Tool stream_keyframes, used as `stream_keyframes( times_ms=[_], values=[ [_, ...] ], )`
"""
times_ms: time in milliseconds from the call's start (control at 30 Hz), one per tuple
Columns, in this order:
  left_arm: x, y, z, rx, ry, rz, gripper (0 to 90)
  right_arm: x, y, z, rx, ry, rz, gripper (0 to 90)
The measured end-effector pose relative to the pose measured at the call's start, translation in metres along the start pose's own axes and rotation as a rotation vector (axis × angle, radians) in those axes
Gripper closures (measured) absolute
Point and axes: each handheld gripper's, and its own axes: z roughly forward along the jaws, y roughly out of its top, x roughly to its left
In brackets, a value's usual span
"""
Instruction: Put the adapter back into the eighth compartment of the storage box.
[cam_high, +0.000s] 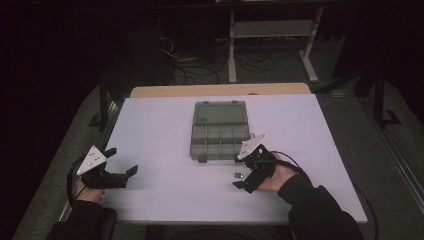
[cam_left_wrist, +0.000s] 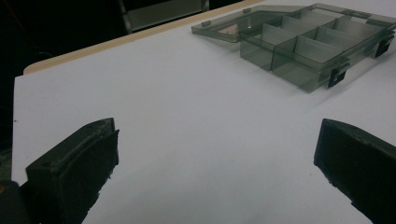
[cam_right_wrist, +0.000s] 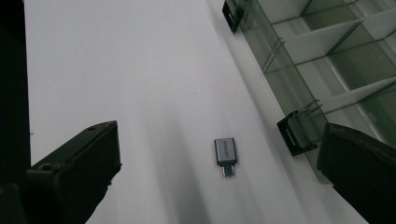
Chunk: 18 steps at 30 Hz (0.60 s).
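one small part: a grey usb adapter (cam_right_wrist: 226, 154) lies flat on the white surface (cam_high: 165, 120), its metal plug end bare; in the high view it is a small speck (cam_high: 238, 175) just beside the right gripper's tip.
adapter's place: outside the organiser box, near that box's front wall and close to one black latch (cam_right_wrist: 294, 133) — apart from it, not touching.
organiser box: a translucent grey-green box (cam_high: 220, 141) sits mid-surface with its lid (cam_high: 220, 112) folded flat open toward the far edge; dividers split the tray into compartments, and those in sight look empty.
right gripper: (cam_high: 242, 181) spread wide and holding nothing; in the right gripper view the adapter lies between its two black jaws, below them, untouched. a hand (cam_high: 280, 176) in a dark sleeve holds it, the cable looping behind.
left gripper: (cam_high: 122, 162) at the surface's left edge, well apart from the box — also released, jaws spread over bare white surface with nothing between them.
beyond: a strip of bare wood (cam_high: 220, 90) shows at the surface's far edge; cables (cam_high: 200, 62) and a white frame (cam_high: 272, 30) lie on the dark floor behind.
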Motion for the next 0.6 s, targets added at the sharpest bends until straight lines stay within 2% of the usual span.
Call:
stream_keyframes(
  times_ms=[600],
  values=[
    [0.0, 0.0, 0.0, 0.001, -0.001, 0.002, 0.0, 0.001, -0.001, 0.018, 0.065, 0.028, -0.022, 0.0]
  ],
)
